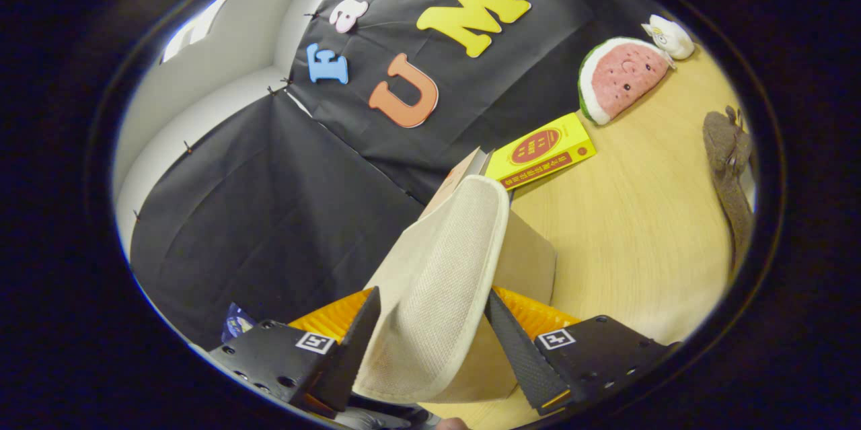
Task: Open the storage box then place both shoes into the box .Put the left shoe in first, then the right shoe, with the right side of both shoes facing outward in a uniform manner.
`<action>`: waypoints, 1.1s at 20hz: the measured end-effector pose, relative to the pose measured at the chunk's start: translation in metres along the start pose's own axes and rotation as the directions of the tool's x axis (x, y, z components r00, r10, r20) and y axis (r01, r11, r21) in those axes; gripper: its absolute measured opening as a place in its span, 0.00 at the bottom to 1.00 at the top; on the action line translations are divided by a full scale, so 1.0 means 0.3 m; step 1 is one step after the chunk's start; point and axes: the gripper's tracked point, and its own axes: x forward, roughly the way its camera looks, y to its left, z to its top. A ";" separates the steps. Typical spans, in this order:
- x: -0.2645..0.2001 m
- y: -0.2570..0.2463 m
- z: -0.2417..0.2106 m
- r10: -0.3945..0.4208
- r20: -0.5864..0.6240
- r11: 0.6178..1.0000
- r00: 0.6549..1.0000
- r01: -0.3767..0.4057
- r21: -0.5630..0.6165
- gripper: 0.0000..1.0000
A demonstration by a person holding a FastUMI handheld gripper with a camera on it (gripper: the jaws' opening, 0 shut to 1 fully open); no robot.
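Note:
A cream mesh shoe (pixel 440 282) sits between my two fingers, toe pointing away from me, and my gripper (pixel 430 336) is shut on it. Just behind and under the shoe stands the cardboard storage box (pixel 528 262) with an open flap (pixel 461 177) rising past the shoe's tip. The view is tilted, so the shoe hangs above the box. I cannot tell which shoe of the pair this is. The inside of the box is hidden by the shoe.
On the wooden table (pixel 639 228) beyond the box lie a yellow book (pixel 541 151), a watermelon plush (pixel 619 77), a small white toy (pixel 669 36) and a brown plush (pixel 730 167). An orange ribbed object (pixel 538 312) shows under the fingers. The booth's black cloth wall (pixel 282 201) is close on the left.

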 end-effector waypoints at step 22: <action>0.102 0.679 0.202 0.057 -0.038 0.922 0.998 -0.067 -0.381 0.00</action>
